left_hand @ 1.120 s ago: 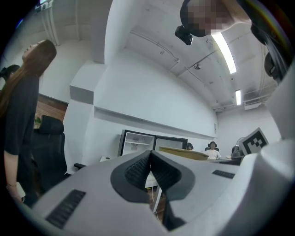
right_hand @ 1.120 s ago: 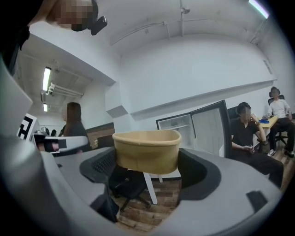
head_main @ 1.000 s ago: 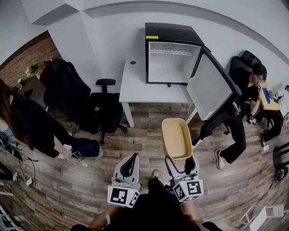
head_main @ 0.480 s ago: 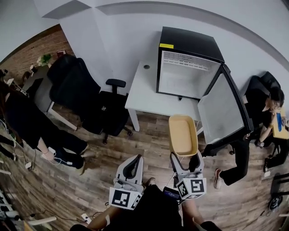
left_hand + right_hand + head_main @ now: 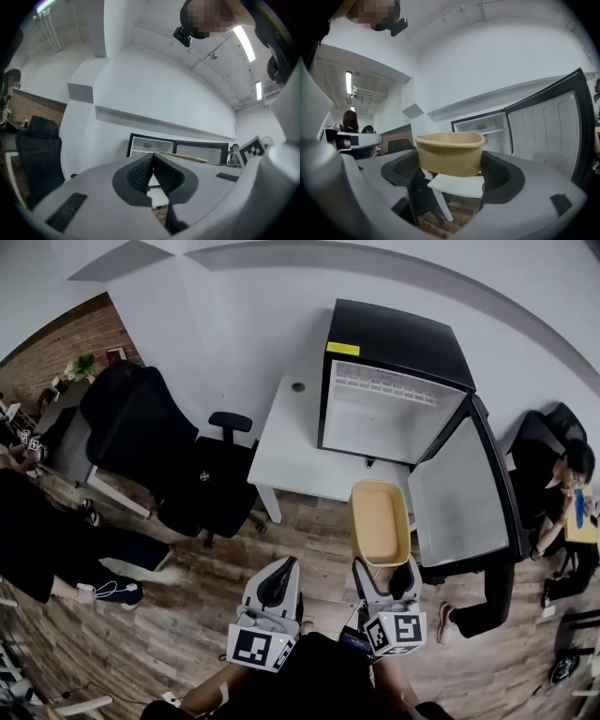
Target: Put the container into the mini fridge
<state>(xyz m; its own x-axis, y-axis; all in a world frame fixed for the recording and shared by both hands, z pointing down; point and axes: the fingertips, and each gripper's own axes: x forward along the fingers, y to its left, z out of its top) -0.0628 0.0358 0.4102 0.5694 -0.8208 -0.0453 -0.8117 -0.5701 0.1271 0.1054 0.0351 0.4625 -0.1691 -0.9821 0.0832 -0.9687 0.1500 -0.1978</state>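
Between the jaws of the right gripper (image 5: 382, 570) the container (image 5: 449, 152) was clamped by its near end, short of the tabletop (image 5: 291, 442). The jaws of the left gripper (image 5: 151, 171) were pressed together, empty. The container would best be kept level and steered left of the open door (image 5: 459, 488) into the mini fridge (image 5: 389, 413).

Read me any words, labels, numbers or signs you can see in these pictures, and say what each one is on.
No text is readable in any view.
The yellow sticker on the mini fridge top front edge: too small to read.
The small label inside the mini fridge: blurred, unreadable.
Square markers on the two cubes: black-and-white patterns, no letters.
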